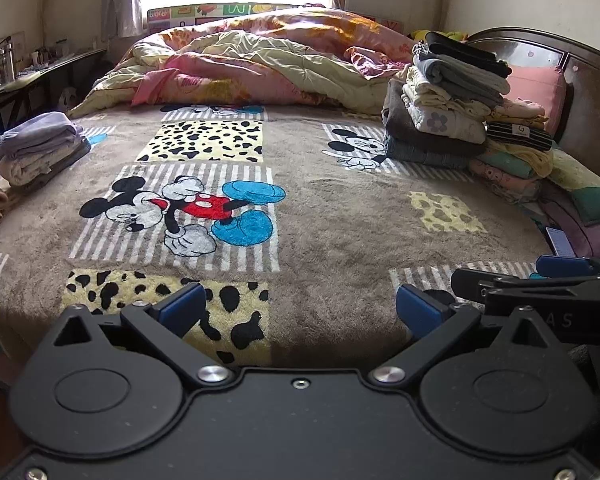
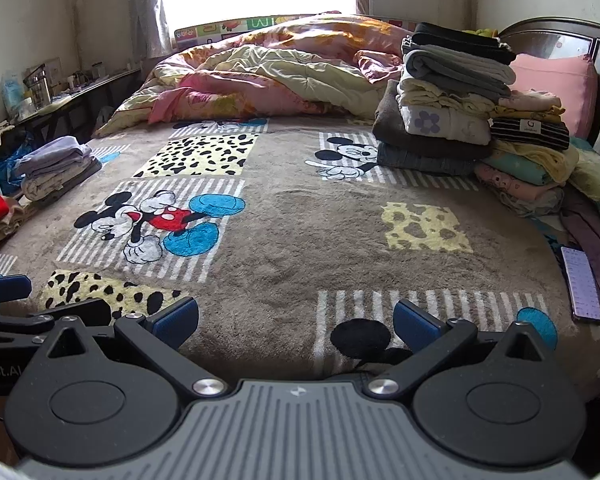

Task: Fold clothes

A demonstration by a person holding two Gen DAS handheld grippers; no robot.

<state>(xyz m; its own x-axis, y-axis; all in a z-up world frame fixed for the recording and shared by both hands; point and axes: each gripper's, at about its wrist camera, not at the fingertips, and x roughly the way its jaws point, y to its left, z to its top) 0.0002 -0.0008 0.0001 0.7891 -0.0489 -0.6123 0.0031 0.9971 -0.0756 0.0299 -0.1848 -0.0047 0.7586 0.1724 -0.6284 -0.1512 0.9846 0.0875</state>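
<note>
Here we hold both grippers low at the bed's near edge, side by side, each with jaws spread wide and nothing between them: the left gripper (image 1: 298,312) and the right gripper (image 2: 296,322). No loose garment lies on the blanket (image 2: 300,220) ahead of us. The clothes are all stacked: a tall pile (image 2: 452,112) far right by the headboard (image 2: 560,36), nearer our right gripper, and a small pile (image 1: 40,148) at the far left edge, nearer our left. Whichever we take next, we judge it a long reach forward and outward. A phone (image 2: 582,284) lies at the right edge, on the way to the tall pile; the rumpled quilt (image 1: 260,60) lies beyond.
</note>
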